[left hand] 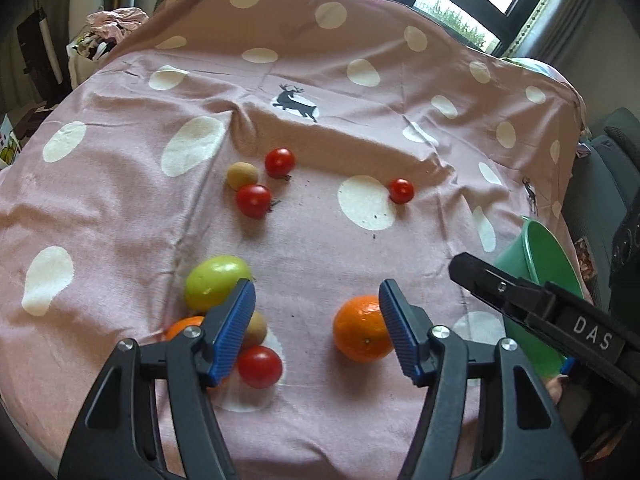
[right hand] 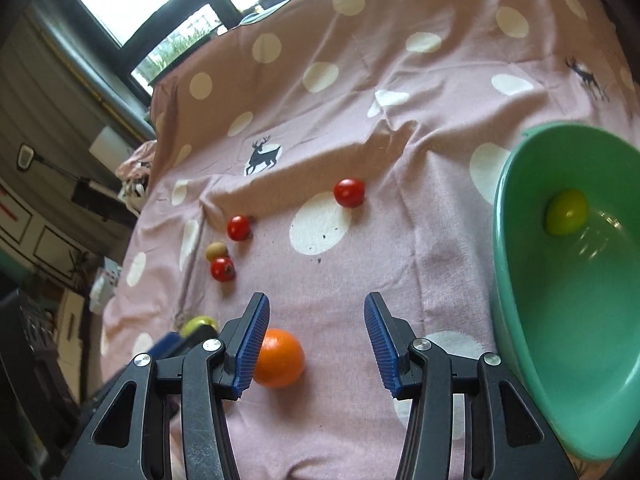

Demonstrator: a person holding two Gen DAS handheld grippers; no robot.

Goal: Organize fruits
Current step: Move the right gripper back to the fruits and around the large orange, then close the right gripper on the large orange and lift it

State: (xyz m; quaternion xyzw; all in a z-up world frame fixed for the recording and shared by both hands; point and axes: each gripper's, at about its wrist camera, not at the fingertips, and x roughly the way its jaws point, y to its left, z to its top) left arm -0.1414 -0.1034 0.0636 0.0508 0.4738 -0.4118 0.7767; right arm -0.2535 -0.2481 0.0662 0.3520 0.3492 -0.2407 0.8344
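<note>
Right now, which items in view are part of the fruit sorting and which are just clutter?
Job items:
- green bowl, one green fruit inside
- orange
- green fruit on cloth
- red tomatoes, e.g.
- small brown fruit

Lying about:
- pile of clothes
- spotted cloth, just the surface

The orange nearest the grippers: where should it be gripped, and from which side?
Grip the orange across its widest middle, coming down from above. It is round, sits alone on the cloth, and both flanks are free for the open left gripper.
</note>
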